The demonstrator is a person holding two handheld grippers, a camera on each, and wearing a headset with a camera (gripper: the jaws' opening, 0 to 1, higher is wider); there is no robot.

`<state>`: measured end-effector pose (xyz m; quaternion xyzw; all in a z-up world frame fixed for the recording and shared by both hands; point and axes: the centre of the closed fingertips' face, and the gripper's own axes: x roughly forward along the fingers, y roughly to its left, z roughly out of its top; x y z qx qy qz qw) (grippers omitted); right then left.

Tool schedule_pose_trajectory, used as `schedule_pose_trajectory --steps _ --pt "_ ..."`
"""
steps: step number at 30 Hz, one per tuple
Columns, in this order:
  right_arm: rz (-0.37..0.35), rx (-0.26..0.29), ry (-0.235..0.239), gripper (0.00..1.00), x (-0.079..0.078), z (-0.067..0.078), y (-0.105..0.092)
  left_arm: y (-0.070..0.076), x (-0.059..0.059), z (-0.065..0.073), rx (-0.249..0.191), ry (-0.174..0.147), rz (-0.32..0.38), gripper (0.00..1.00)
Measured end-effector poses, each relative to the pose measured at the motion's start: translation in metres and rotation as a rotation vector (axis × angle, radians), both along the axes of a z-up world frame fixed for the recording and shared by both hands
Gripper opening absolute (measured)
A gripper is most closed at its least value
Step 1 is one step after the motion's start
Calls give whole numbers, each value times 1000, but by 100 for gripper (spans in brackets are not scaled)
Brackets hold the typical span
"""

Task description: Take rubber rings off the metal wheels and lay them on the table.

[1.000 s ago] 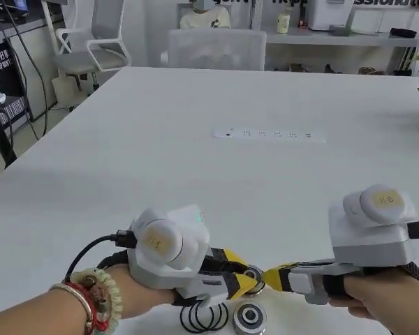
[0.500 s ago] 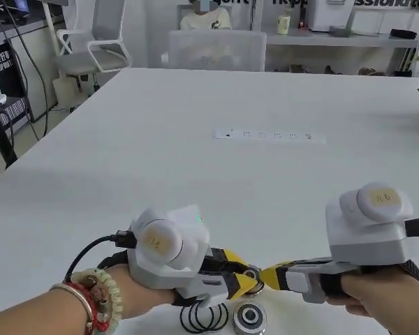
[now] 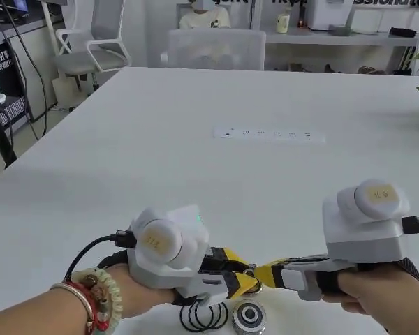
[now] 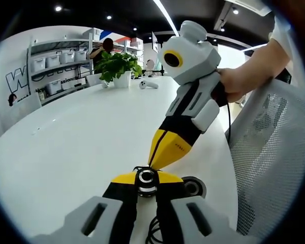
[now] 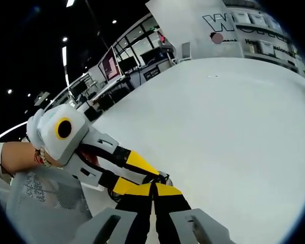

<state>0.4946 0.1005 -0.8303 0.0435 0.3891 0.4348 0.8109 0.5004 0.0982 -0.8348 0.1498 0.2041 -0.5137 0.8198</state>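
Between the jaws of the left gripper (image 4: 146, 178): metal wheel (image 4: 146, 183) clamped | right gripper (image 4: 160, 161) dead ahead, nose at its rim, jaws together (pinching anything? unclear).

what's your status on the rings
Left gripper shut on metal wheel. Right gripper shut, tips at that wheel. Loose rubber rings and second wheel on table. No obstruction seen.

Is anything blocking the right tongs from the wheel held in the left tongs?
Nothing visible does. The right tongs sit right at the wheel clamped in the left tongs.
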Motion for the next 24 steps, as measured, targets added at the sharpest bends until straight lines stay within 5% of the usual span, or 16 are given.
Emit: schedule_pose_trajectory --steps 24 --pt "26 20 -13 0 -5 9 7 2 -1 0 -6 -2 -7 7"
